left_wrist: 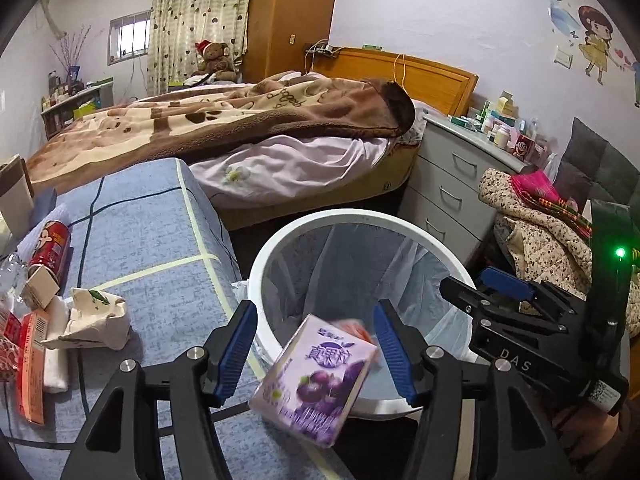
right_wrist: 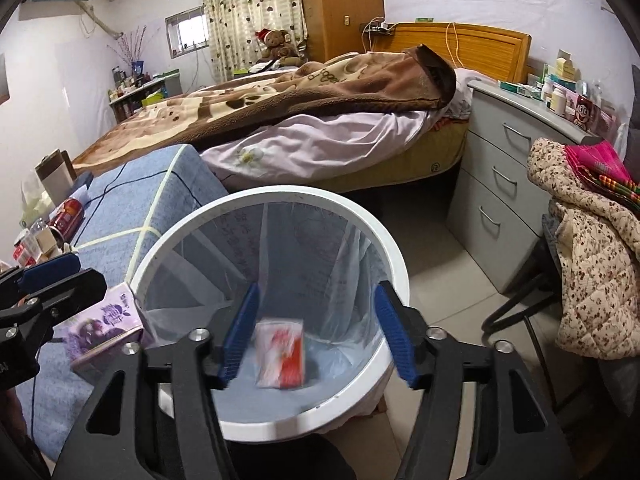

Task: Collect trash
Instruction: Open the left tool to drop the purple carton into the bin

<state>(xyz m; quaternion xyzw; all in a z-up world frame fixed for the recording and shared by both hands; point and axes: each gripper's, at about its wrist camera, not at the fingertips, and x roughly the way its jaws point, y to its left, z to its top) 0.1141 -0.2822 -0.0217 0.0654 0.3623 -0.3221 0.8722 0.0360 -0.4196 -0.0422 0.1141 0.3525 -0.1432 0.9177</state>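
Left gripper (left_wrist: 316, 350) open | purple carton (left_wrist: 314, 380) tilted, unheld | bin (left_wrist: 280, 248)

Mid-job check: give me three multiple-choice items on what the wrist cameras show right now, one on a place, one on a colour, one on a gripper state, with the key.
1. Where is the red and white carton?
A. on the bed
B. inside the white bin
C. on the drawer unit

2. What colour is the carton between the left gripper's fingers?
A. purple
B. green
C. yellow

3. How does the right gripper stand?
A. shut on a can
B. shut on a carton
C. open, holding nothing

Key: 1 B, it shows within the lined bin, blurred; 2 A, its face is purple with dark berries; 3 C, both blue pads stand wide apart over the bin.
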